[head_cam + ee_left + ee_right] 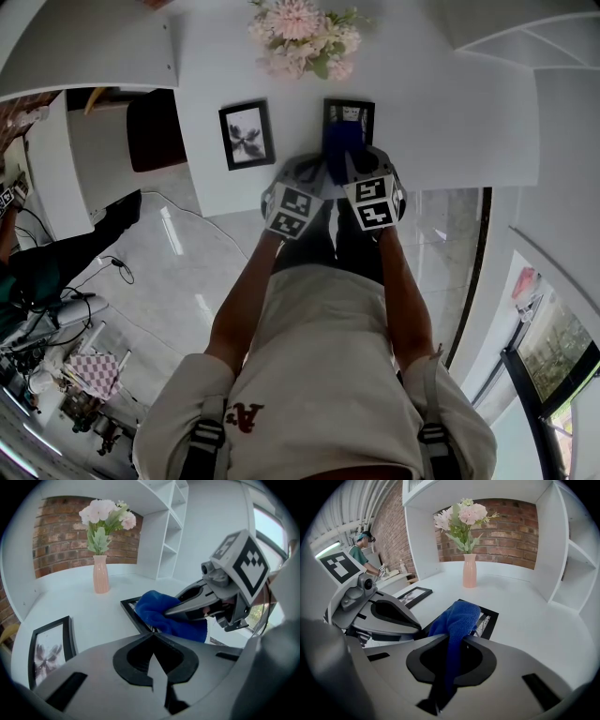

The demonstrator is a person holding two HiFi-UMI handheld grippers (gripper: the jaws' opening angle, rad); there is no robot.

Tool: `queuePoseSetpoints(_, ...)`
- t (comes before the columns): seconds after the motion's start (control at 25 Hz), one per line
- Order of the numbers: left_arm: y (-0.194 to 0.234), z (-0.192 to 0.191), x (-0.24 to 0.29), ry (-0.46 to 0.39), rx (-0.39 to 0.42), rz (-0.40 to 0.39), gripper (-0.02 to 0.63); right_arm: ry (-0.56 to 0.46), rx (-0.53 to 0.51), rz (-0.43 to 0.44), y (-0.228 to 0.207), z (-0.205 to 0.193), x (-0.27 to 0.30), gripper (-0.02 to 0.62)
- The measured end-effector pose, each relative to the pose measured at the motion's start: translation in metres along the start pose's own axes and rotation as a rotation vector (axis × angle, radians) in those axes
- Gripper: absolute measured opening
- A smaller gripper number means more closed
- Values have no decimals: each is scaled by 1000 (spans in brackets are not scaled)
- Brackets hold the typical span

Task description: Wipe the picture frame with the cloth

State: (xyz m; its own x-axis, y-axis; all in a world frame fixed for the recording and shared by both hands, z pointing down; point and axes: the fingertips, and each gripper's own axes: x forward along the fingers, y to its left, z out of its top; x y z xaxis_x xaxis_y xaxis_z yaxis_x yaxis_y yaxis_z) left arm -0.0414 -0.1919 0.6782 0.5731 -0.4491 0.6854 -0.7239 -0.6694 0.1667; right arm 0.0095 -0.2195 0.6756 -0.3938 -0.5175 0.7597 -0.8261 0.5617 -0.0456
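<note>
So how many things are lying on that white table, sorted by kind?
Picture frames: 2
Blue cloth: 1
Vase of flowers: 1
Total: 4
</note>
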Motion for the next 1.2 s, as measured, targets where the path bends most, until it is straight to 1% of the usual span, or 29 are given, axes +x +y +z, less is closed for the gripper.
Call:
queuePoseSetpoints(0.96, 0, 1, 0, -3, -3, -1, 0, 48, -14, -99, -26, -8, -23, 28)
queuePoseSetpoints(1.2, 0, 1, -1, -3, 1, -7, 0, 71, -7, -150, -43, -16, -36, 28)
